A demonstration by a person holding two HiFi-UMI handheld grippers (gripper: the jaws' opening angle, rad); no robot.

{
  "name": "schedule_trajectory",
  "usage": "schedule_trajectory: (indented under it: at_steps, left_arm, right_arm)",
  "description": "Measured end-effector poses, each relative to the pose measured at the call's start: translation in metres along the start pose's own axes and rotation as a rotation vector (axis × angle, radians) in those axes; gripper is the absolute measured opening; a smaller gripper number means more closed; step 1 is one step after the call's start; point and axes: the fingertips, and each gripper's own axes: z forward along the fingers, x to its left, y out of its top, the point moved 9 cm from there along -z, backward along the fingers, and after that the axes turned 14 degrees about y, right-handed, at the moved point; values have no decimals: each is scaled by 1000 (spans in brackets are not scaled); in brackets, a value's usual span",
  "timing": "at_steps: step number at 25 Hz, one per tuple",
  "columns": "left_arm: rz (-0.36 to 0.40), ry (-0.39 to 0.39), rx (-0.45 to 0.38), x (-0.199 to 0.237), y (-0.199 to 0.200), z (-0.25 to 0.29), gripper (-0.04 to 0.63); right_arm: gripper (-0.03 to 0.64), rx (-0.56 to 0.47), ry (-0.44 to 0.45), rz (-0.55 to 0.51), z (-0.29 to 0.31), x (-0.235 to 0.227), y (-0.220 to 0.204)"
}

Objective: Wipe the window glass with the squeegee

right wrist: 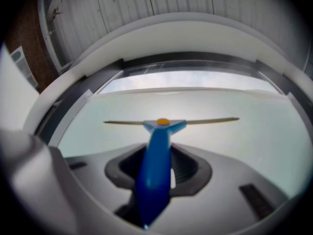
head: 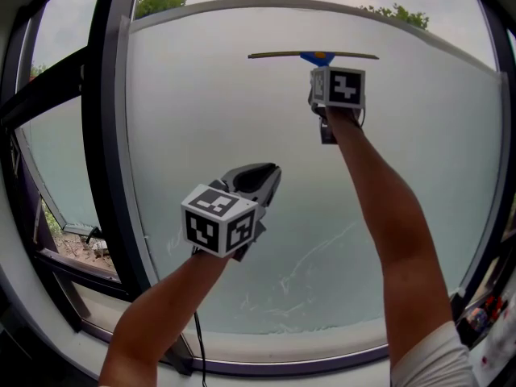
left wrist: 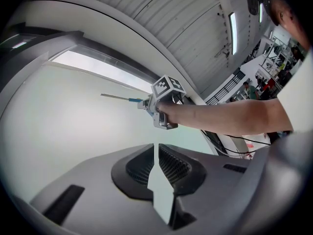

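Where the view begins at the left, a dark window frame post (head: 106, 135) stands upright, with trees (head: 161, 0) visible beyond its top. Right of the post, the window glass (head: 242, 103) is one broad, pale, hazy pane.

Left claw (head: 260, 177): held low in front of the pane and pointed at it. The left gripper view (left wrist: 155, 153) shows its jaws drawn together at the tips and holding nothing. Its left cube (head: 219, 220) bears black-and-white square markers; no lettering on it can be read.

Faint white streaks (head: 314, 260) mark the lower glass, between the two forearms.

Right claw (head: 321, 64): raised high on an outstretched arm. The right gripper view (right wrist: 159, 165) shows its jaws clamped on the blue handle of the squeegee (right wrist: 161, 124). The right cube (head: 339, 87) also carries square markers only.

Squeegee (head: 314, 56): located near the top of the pane, right of centre. Its thin blade lies level, and an orange spot sits on the blue head. Whether the blade presses on the glass cannot be told.
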Motion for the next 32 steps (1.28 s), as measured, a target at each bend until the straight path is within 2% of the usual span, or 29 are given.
schedule_trajectory:
  at_steps: [7,15,32]
  left_arm:
    - [-2,-24,12,-3,-2,0,52]
    - [-31,-28,34,-4,-15,-1,52]
    - [-65,-58,58,-19,-26,-6,52]
  right_arm:
    - [150,60,-13,19,6,-3,-10]
    - [150,33,-19,1,4,-5,-13]
    - [150,68,-21,31,-12,0,-38]
